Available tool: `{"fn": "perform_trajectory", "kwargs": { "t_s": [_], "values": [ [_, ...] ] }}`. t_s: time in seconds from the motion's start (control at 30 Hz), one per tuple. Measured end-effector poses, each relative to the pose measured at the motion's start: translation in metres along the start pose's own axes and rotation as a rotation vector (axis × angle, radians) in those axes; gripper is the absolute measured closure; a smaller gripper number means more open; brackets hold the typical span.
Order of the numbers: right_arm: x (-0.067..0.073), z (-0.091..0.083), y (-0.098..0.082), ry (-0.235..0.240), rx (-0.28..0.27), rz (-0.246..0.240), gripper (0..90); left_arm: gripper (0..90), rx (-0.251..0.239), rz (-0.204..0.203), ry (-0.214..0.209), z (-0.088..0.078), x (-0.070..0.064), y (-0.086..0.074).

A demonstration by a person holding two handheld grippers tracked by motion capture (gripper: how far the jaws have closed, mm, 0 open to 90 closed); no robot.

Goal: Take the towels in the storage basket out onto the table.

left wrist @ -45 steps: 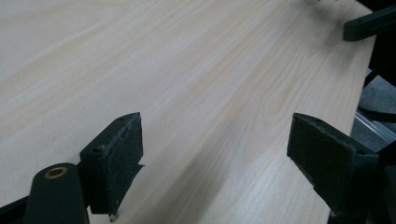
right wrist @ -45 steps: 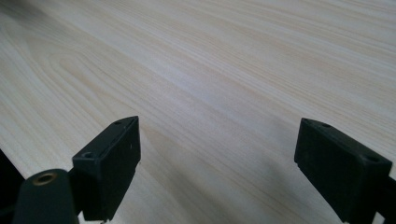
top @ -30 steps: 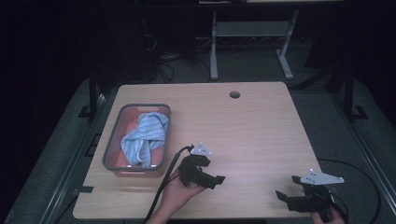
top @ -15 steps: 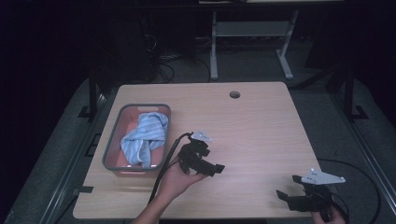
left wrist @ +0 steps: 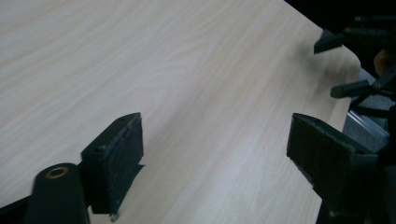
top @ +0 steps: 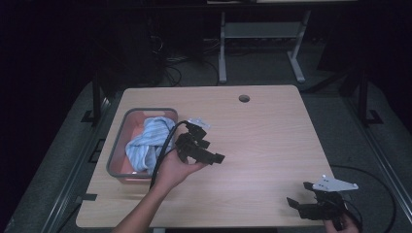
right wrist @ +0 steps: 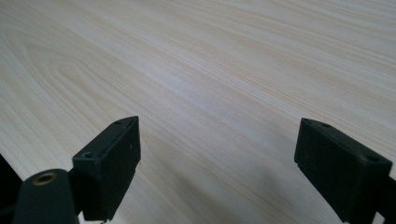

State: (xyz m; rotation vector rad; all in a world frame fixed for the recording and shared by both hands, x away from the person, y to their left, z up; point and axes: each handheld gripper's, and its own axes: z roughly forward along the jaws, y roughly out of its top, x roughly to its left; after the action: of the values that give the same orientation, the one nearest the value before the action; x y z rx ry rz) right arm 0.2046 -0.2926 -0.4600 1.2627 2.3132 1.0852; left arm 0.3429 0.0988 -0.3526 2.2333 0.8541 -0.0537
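A light blue striped cloth (top: 145,143) lies bunched in a grey tray (top: 118,145) with a pink floor, at the table's left side. My left gripper (top: 210,150) hovers just right of the tray, held in a hand, open and empty, jaws pointing right. In the left gripper view its jaws (left wrist: 215,135) stand wide apart over bare wood, with the other gripper (left wrist: 348,60) far off at the top right. My right gripper (top: 300,194) sits near the front right corner, open and empty. The right gripper view shows its jaws (right wrist: 217,140) spread over bare wood.
The wooden table (top: 272,141) has a round cable hole (top: 244,98) near its far edge. A black cable (top: 163,150) trails from the left gripper across the tray's right side. A grey metal frame (top: 262,34) stands on the floor behind the table.
The left hand has carried its gripper away from the front edge, up beside the tray, jaws still open. The right gripper has stayed in place.
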Motion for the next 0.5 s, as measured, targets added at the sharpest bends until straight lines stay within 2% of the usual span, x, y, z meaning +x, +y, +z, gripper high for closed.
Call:
{"fn": "perform_trajectory", "kwargs": {
  "t_s": [0.03, 0.13, 0.17, 0.37, 0.5],
  "values": [
    [0.000, 0.001, 0.000, 0.001, 0.001, -0.002, 14.0, 19.7, -0.007, -0.009, 0.008, -0.005, 0.006, 0.000],
    [0.000, 0.002, 0.000, 0.002, 0.003, 0.000, 14.0, 19.8, -0.015, -0.022, 0.008, -0.009, 0.012, 0.000],
    [-0.001, 0.002, 0.001, 0.001, 0.002, -0.002, 14.0, 19.8, 0.001, -0.025, 0.025, -0.014, 0.018, -0.001],
    [-0.002, 0.002, 0.001, -0.001, 0.001, 0.001, 14.0, 21.2, -0.030, -0.073, 0.036, -0.027, 0.030, -0.004],
    [-0.002, 0.003, 0.001, -0.001, 0.002, -0.001, 14.0, 21.2, -0.032, -0.084, 0.050, -0.037, 0.037, -0.004]
  ]
}}
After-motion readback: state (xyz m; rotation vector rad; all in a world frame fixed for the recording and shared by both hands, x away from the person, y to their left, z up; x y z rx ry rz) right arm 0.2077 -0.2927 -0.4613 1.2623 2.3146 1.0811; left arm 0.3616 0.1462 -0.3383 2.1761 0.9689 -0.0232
